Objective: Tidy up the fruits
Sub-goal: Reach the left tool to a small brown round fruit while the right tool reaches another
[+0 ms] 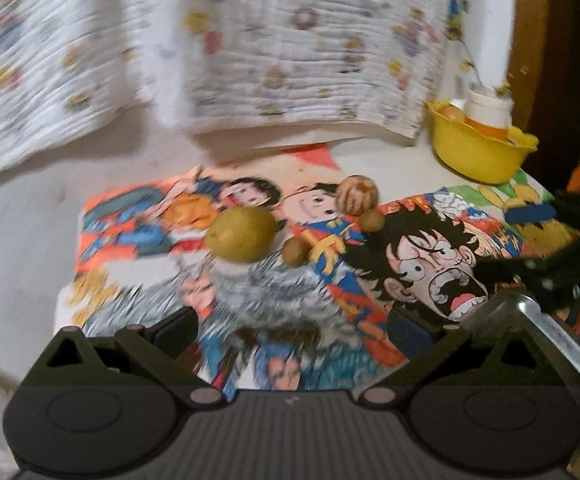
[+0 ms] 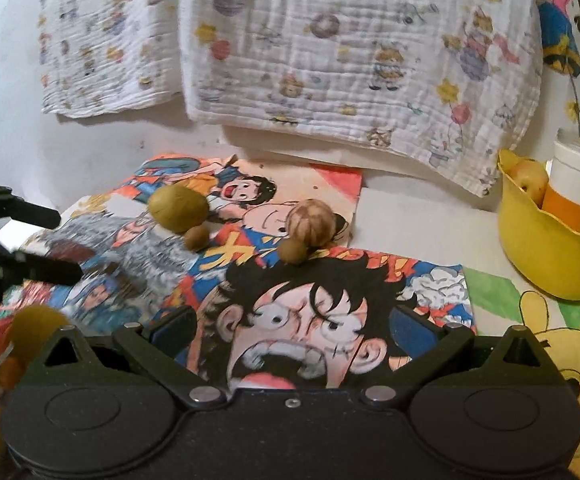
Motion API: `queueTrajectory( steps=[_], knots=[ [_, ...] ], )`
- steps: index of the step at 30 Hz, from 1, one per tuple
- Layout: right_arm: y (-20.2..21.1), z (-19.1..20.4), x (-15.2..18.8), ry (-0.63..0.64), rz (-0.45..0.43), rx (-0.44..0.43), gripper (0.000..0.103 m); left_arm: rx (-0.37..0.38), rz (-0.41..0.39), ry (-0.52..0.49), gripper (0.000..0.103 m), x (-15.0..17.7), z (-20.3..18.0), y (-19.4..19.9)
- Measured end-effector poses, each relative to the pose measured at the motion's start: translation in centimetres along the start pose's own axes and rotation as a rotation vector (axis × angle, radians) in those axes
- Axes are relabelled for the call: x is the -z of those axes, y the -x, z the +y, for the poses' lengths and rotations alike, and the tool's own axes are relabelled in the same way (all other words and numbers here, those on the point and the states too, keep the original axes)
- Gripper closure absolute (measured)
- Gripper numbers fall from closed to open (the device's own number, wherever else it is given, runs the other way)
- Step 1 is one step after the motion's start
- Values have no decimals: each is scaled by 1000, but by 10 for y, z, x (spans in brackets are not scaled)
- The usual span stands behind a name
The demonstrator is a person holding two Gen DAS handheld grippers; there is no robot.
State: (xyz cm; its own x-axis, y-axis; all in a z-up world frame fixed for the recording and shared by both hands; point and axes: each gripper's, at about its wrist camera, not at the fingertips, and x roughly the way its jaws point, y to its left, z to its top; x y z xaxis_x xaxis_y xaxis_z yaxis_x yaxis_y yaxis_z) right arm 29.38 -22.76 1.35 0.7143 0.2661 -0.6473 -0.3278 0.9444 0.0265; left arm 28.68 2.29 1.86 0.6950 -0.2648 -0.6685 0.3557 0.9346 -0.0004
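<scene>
So far, only a small part of the sorting looks done, and most fruits still wait for you on the table.

Starting at the left of the right wrist view, your left gripper (image 2: pixel 65 242) reaches in from the edge with its two dark fingers spread apart and nothing between them. Below it, at the lower left corner, I see some blurred yellow-green round shapes (image 2: pixel 35 330); they may be more fruits, but the view there is too poor to be sure.

Moving toward the middle, four fruits lie loose on the cartoon posters (image 2: pixel 430 292). The large green fruit (image 2: pixel 177 210) sits farthest left, with a small olive fruit (image 2: pixel 196 237) touching its lower right side. A little to the right, the striped tan fruit (image 2: pixel 310 222) rests with a second small olive fruit (image 2: pixel 293 251) just at its lower left. All four are apart from both grippers.

Your right gripper (image 2: pixel 294 328) hovers over the poster with the shouting face. Its jaws stand wide and hold nothing.

At the far right, the yellow bowl (image 2: pixel 530 248) stands on the table. It already contains one yellowish fruit (image 2: pixel 532 182) beside a white and orange cup (image 2: pixel 578 188) with twigs in it.

If the bowl is the goal, I judge that one fruit is placed and at least four remain.
</scene>
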Motion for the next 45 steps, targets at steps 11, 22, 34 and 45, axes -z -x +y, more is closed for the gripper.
queueTrajectory(
  steps=[11,22,34,45],
  knots=[
    [-50,-17,-17,-10,46,-16,3,113,31,-7,1,-16,-4,-59],
    [-93,-21,-31,-6,84,-39,19,126,86,223,9,-33,17,-87],
    [-114,-13,-34,4,98,-80,45,92,162,303,37,-41,17,-114],
    [-122,-18,-36,-53,78,-112,56,66,144,365,46,-43,19,-120]
  ],
)
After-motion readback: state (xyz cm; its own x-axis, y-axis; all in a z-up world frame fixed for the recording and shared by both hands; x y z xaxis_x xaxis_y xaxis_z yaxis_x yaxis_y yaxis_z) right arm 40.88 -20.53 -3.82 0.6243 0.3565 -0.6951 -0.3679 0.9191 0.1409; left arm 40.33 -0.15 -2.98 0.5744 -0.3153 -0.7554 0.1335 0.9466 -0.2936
